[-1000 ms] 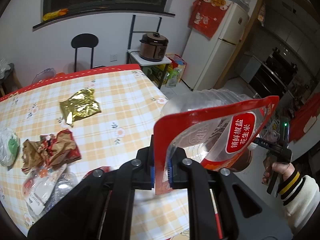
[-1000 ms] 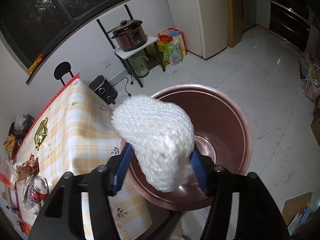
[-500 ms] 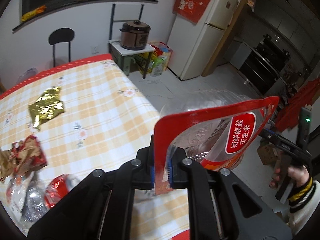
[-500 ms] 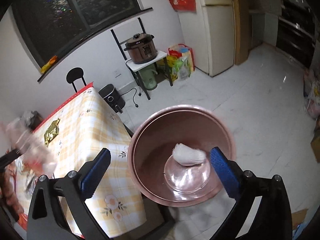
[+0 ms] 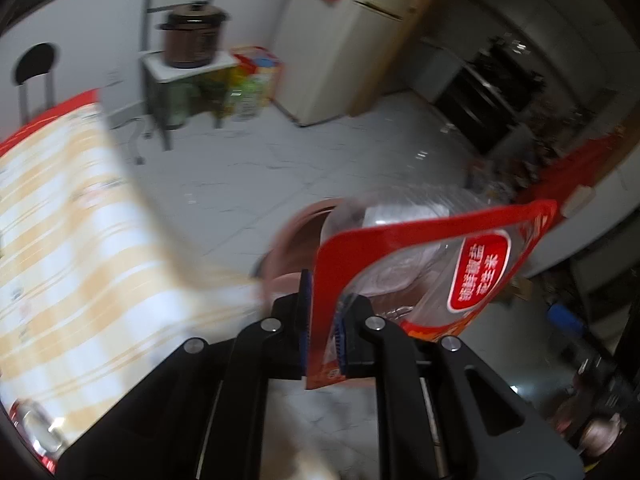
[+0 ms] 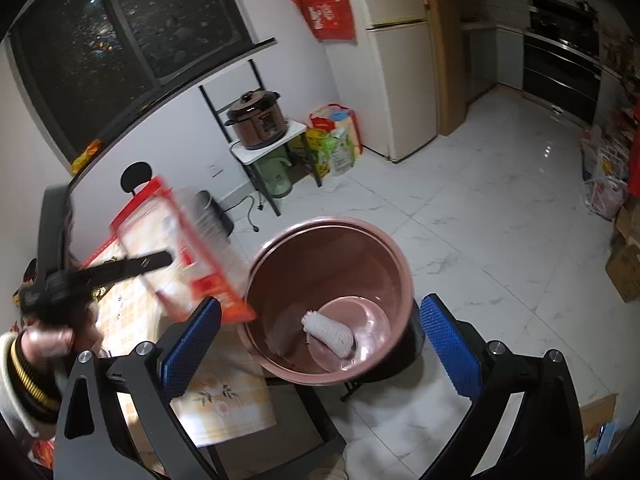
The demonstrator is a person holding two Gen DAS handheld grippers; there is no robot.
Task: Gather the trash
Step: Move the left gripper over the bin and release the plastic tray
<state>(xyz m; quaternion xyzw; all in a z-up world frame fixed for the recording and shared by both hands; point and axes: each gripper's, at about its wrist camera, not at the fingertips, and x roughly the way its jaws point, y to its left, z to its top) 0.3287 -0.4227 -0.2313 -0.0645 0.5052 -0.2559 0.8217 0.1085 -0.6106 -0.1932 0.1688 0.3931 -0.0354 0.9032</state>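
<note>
L tongs (image 5: 322, 320) are pinching the red snack bag (image 5: 420, 276) beside the pink basin (image 6: 328, 300), R tongs (image 6: 318, 344) standing spread w/ nothing between; releasing before the rim risks the bag dropping onto the floor.

Blur, cover and cut edges

We see the tabletop (image 5: 72, 240) smeared by motion in the left wrist view, the red bag (image 6: 188, 256) streaked in the right; that bag (image 5: 420, 272) hides most of the pink basin (image 5: 288, 240), and a can (image 5: 32, 436) is cut off by the edge.
</note>
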